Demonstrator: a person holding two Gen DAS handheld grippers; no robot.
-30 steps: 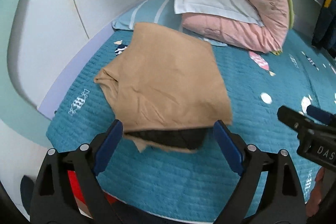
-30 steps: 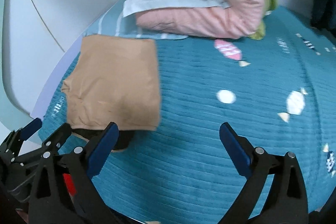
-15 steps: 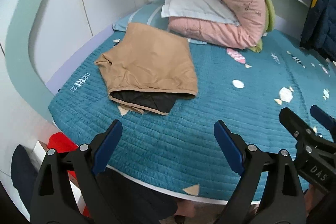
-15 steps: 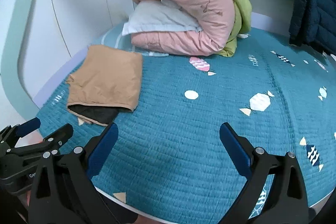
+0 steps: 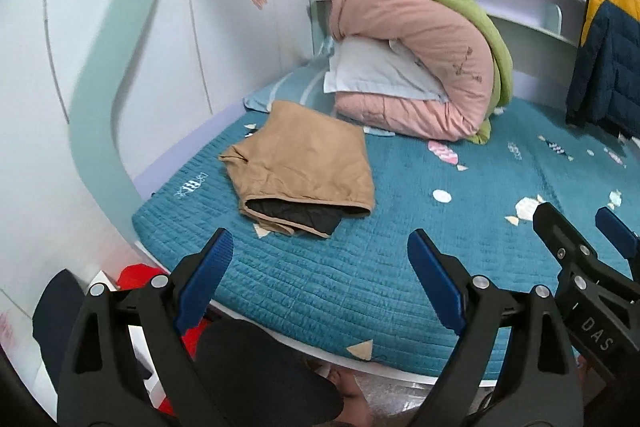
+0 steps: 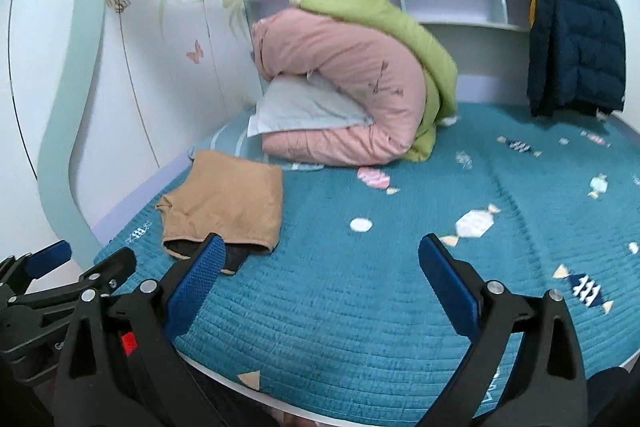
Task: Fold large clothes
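A tan garment with black lining (image 5: 304,167) lies folded into a rough rectangle on the teal bedspread (image 5: 400,267), near the bed's left side; it also shows in the right wrist view (image 6: 228,207). My left gripper (image 5: 320,263) is open and empty, held back over the bed's front edge, well short of the garment. My right gripper (image 6: 320,267) is open and empty, also back at the front edge, to the right of the garment. The right gripper's body shows in the left wrist view (image 5: 580,267).
A rolled pink and green duvet (image 5: 420,59) over a white pillow (image 5: 376,75) sits at the bed's head. A navy and yellow jacket (image 6: 572,35) hangs at the right. A white wall (image 5: 120,47) borders the left. Red and dark items (image 5: 136,275) lie on the floor.
Both grippers have pulled back and up from the garment towards the bed's front edge. The garment stays folded on the bed and now looks smaller and farther away.
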